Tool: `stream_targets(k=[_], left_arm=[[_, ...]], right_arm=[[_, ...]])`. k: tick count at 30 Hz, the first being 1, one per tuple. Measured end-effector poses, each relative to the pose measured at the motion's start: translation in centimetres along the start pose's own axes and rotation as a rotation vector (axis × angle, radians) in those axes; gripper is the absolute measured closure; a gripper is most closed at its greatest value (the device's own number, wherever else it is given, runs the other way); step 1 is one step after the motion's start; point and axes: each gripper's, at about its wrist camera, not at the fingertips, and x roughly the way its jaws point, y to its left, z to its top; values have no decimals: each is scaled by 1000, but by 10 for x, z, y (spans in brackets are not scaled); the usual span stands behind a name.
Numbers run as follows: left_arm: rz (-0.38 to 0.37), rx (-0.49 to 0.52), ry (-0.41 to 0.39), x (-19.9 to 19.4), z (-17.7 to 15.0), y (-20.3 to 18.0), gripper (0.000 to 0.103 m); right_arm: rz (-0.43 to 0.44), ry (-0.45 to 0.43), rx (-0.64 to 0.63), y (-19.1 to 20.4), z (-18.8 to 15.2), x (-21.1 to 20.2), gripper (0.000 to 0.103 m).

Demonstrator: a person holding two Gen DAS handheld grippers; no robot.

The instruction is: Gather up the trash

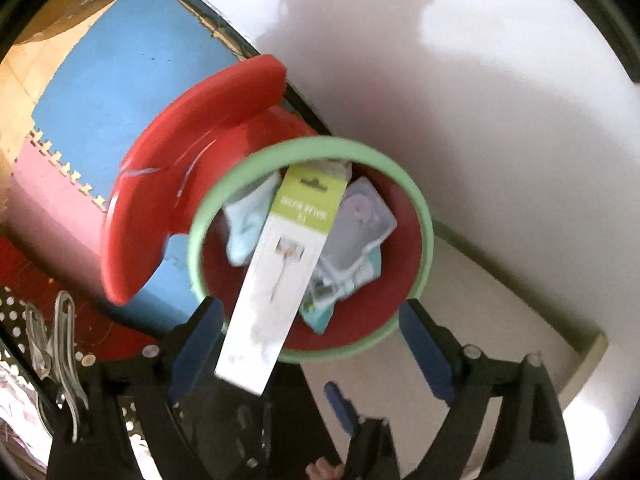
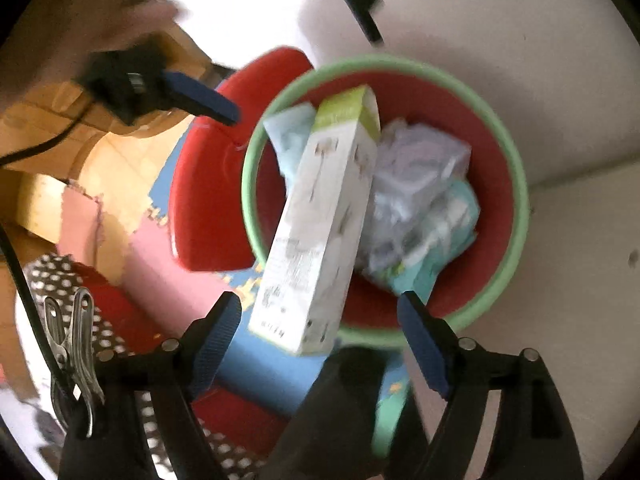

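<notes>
The left tool (image 1: pixel 310 320) points steeply down with its blue-padded jaws spread wide; a long white carton (image 1: pixel 280 268) with a green top stands tilted between them, its lower end just beside the left pad, though motion blur hides whether it touches, and neither pad presses on it. The right tool (image 2: pixel 320 314) also points down, jaws apart, with the same carton (image 2: pixel 320 220) between them, gripped by neither pad. The carton leans with its upper end inside a red bin (image 1: pixel 400 216) rimmed in green, its lower end overhanging the near rim. Inside the bin lie crumpled clear plastic (image 2: pixel 416 184) and pale blue wrappers (image 1: pixel 244 220). The bin's red lid (image 1: pixel 168 184) stands open on the left. The bin sits on the floor against a white wall (image 1: pixel 460 80), by blue (image 1: pixel 120 80) and pink foam mats (image 1: pixel 48 196). In the right wrist view the left tool (image 2: pixel 236 114) reaches in from the upper left, with a blurred hand (image 2: pixel 132 24) behind it. A metal clip (image 1: pixel 60 352) hangs at each view's lower left.
</notes>
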Motion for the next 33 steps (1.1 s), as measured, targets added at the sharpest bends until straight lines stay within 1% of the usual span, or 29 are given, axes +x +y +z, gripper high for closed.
stream_targets(k=[2, 5, 6, 7, 8, 9, 10, 12, 13, 14, 16, 18, 19, 21, 22, 23, 25, 27, 30, 33], left_arm=[[8, 2, -16, -21, -9, 3, 11], [-12, 5, -92, -63, -35, 5, 11], [-22, 5, -109, -71, -40, 4, 11], [-32, 1, -134, -85, -49, 5, 11], [-35, -2, -168, -101, -59, 6, 11], [-32, -2, -191, -114, -67, 7, 11], [-29, -5, -232, -129, -76, 5, 11], [-32, -7, -306, -158, -95, 5, 11], [-32, -17, -344, -173, -105, 5, 11], [-28, -37, -399, -192, -120, 4, 11], [-36, -40, -469, -218, -145, -2, 11], [-57, -14, -538, -244, -173, -12, 11], [-57, 5, -585, -255, -189, -18, 11], [-19, 35, -686, -271, -219, -32, 11], [11, 57, -740, -277, -236, -39, 11], [42, 75, -792, -280, -252, -47, 11], [94, 89, -855, -280, -279, -60, 11], [138, 92, -897, -272, -304, -70, 11], [152, 134, -926, -258, -332, -84, 11], [191, 199, -907, -231, -354, -99, 11]], right_arm=[[7, 0, 2, -1, -4, -8, 21], [24, 8, -15, 5, -12, -23, 21], [46, 17, -4, 6, -15, -28, 21], [115, 53, 43, 3, -17, -31, 21], [171, 67, 78, -1, -19, -33, 21], [218, 61, 102, -2, -22, -37, 21], [226, 43, 96, -1, -23, -44, 21], [202, 26, 40, 7, -26, -59, 21], [207, 14, 18, 9, -27, -68, 21], [219, -14, -1, 10, -28, -81, 21], [237, -59, -28, 7, -28, -105, 21], [297, -90, -29, -5, -33, -133, 21], [312, -103, -25, -11, -34, -143, 21], [327, -144, -31, -27, -39, -178, 21], [330, -164, -38, -31, -39, -189, 21], [334, -211, -45, -42, -39, -213, 21], [342, -274, -39, -57, -36, -242, 21], [334, -332, -51, -71, -31, -274, 21], [298, -416, -99, -84, -33, -318, 21], [281, -474, -125, -91, -44, -349, 21]])
